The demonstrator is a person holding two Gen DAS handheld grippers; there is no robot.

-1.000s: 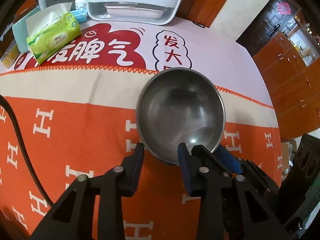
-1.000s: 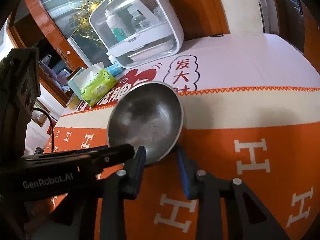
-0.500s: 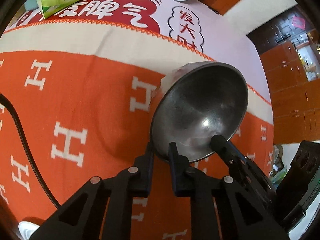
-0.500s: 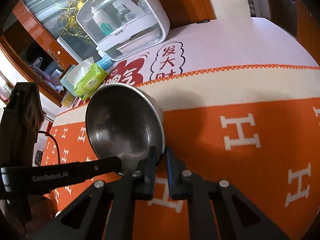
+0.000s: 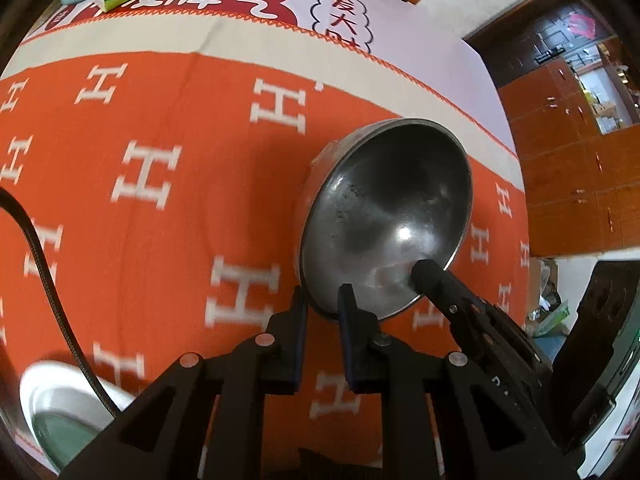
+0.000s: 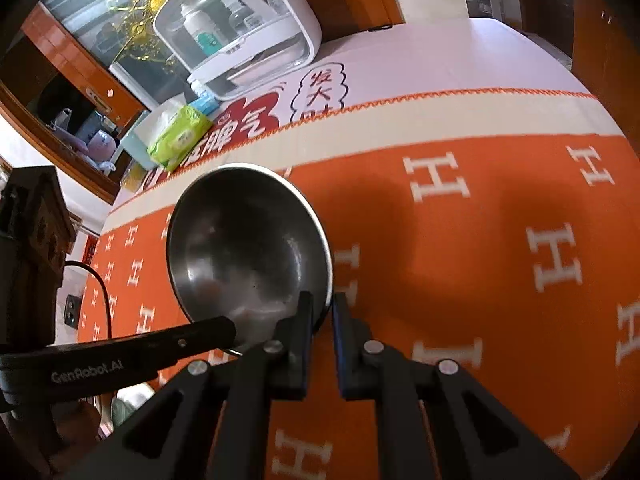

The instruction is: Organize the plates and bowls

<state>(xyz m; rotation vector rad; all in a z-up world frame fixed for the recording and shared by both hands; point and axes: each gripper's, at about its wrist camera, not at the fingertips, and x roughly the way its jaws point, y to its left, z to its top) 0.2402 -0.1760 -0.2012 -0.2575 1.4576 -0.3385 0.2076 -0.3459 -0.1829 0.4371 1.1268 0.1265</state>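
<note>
Two-handed carry of a steel bowl (image 5: 386, 216) above the worktop (image 5: 160, 152), which is covered by an orange cloth printed with white H motifs. The left gripper (image 5: 322, 300) has its jaws closed on the near rim, one finger outside the wall and one inside. The right gripper (image 6: 320, 304) pinches the same rim a short way along, again with one finger on each side of the wall. In the left wrist view the right gripper's inner finger lies across the bowl's lower right edge.

The bowl is tilted, its opening turned toward both cameras, and appears lifted clear of the cloth, to judge by the shadow beneath it. Two grips on one thin rim probably serve to stop the smooth, shallow shell from swinging about a single pinch point.

A white dish with a green interior (image 5: 60, 416) sits at the near left corner of the worktop, partly crossed by a black cable (image 5: 44, 272). It is a likely stacking target, though this cannot be confirmed. A green tissue pack (image 6: 180, 136) and a white domed storage box (image 6: 240, 36) stand at the far edge, well apart from the bowl.
</note>
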